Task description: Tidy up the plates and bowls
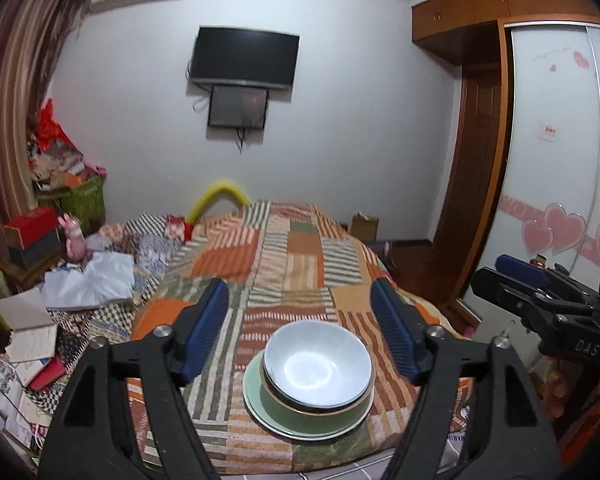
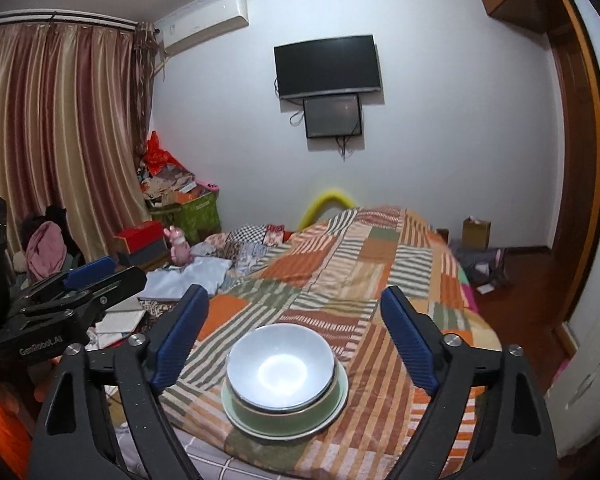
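Note:
A white bowl [image 1: 318, 364] sits nested in a green bowl [image 1: 312, 414], which rests on a pale green plate [image 1: 256, 400]. The stack stands on the patchwork bedspread [image 1: 292, 248] near its front edge. My left gripper [image 1: 300, 286] hovers above and behind the stack, open, with nothing between its blue pads. In the right wrist view the same white bowl [image 2: 280, 364], green bowl [image 2: 284, 410] and plate [image 2: 340, 396] lie below my right gripper [image 2: 295, 292], which is open and holds nothing. Each gripper shows at the edge of the other's view, the right one [image 1: 516, 280] and the left one [image 2: 96, 272].
Loose papers, cloth [image 1: 88, 284] and boxes [image 1: 32, 228] cover the bed's left side, beside a pink toy [image 1: 74, 240] and a full green basket [image 1: 80, 200]. A wardrobe [image 1: 556, 160] and a wooden door stand at the right. A television [image 1: 244, 60] hangs on the far wall.

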`<state>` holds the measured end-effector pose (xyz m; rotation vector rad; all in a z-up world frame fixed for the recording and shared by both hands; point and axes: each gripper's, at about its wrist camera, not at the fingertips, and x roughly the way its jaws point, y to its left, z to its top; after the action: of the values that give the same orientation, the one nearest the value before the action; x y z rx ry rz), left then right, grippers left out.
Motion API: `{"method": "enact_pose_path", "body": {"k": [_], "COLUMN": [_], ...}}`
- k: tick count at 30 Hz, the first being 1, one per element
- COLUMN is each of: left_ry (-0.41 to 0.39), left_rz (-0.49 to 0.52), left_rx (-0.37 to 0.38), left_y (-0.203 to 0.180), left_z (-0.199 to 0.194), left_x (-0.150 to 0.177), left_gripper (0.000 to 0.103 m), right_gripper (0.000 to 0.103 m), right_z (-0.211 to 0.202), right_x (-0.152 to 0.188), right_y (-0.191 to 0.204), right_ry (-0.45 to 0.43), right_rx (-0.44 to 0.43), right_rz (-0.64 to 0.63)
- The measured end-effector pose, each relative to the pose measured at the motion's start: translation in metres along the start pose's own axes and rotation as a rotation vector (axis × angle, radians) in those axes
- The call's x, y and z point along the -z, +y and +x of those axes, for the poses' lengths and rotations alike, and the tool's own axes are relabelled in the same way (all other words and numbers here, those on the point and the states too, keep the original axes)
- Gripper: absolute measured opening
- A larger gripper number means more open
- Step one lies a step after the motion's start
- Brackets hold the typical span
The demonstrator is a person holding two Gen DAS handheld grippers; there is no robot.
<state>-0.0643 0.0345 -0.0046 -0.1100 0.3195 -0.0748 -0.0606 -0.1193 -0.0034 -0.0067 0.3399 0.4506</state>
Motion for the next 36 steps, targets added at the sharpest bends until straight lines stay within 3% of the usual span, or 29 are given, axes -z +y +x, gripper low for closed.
{"method": "enact_pose_path", "body": {"k": [4,8,36], "left_ry": [-0.042,-0.096,-0.113], "left_rz": [0.005,0.017,0.046], "left_rx": [-0.013,-0.038,-0.031], "left_y": [-0.002,-0.003,-0.014], "left_z": [-0.012,-0.023,-0.031], "left_x": [0.0,0.0,0.006], "left_gripper": [0.09,0.101,0.103], "right_gripper": [0.101,0.102,0.103], "right_z": [-0.004,-0.012,-0.032], "right_x": [0.0,0.0,0.003], "right_y": [0.0,0.001,0.003], "right_ry": [-0.031,-0.066,-0.117], "right_rx": [0.014,0.037,0.055], "right_rz": [0.002,0.002,-0.014]}}
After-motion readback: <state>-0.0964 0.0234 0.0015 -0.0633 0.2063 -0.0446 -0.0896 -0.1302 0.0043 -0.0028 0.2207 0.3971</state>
